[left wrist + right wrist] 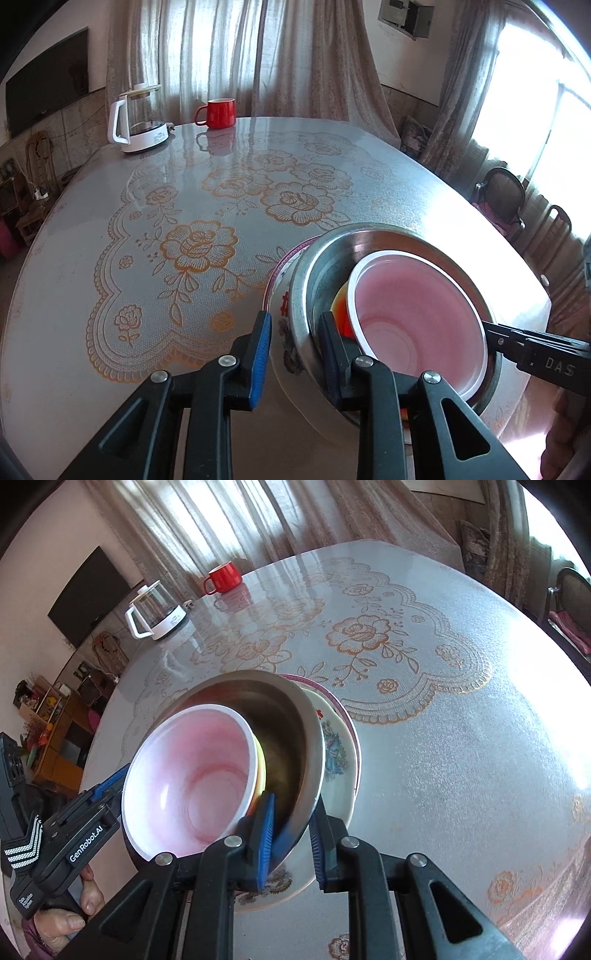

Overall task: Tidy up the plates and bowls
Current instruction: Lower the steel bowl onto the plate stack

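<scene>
Black gripper (pixel 295 350), blue pads (pixel 266 840), silver screws

Left gripper (pixel 295 354) straddled near edge of stack: blue-padded finger outside, dark finger inside steel bowl (pixel 325 273); whether pads pressed rim, unclear. Steel bowl sat on floral plate (pixel 280 295). Pink bowl (pixel 413 314) nested inside, orange-yellow bowl (pixel 341 302) showing beneath it. Right gripper (pixel 491 330) reached in from right, tips at pink bowl's rim. Stack stood on round table (pixel 110 373) with floral lace cover. Red mug (pixel 218 112) and white kettle (pixel 138 122) at far edge.
</scene>
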Motion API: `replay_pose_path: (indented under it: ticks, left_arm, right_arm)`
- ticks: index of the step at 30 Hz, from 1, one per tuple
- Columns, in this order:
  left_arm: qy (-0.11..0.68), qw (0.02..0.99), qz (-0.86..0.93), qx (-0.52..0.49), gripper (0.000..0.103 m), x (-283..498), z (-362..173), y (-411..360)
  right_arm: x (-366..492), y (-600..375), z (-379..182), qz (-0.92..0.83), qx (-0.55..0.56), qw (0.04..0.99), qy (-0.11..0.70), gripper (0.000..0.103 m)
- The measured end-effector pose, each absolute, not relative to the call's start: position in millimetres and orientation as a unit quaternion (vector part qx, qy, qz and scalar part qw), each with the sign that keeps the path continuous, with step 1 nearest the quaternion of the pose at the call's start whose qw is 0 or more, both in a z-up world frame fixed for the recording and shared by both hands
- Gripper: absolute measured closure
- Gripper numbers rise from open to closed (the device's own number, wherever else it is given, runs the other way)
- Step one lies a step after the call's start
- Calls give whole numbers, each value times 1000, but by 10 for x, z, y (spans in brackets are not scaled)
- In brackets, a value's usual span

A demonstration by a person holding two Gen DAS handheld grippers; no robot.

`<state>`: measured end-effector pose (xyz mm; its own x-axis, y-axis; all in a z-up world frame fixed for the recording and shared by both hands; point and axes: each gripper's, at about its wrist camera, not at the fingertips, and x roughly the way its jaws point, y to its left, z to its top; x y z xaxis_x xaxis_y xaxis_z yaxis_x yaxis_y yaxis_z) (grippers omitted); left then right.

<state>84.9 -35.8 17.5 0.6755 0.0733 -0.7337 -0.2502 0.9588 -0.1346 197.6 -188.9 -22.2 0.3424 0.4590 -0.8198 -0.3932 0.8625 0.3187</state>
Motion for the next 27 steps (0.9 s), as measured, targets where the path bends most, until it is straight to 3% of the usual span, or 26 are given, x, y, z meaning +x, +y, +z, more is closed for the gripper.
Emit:
replay_pose_path:
  ticks: [27]
  left_arm:
    - [368, 927, 14, -77, 67, 577, 283, -231]
  right_arm:
    - [1365, -1755, -50, 116, 31, 892, 436, 80]
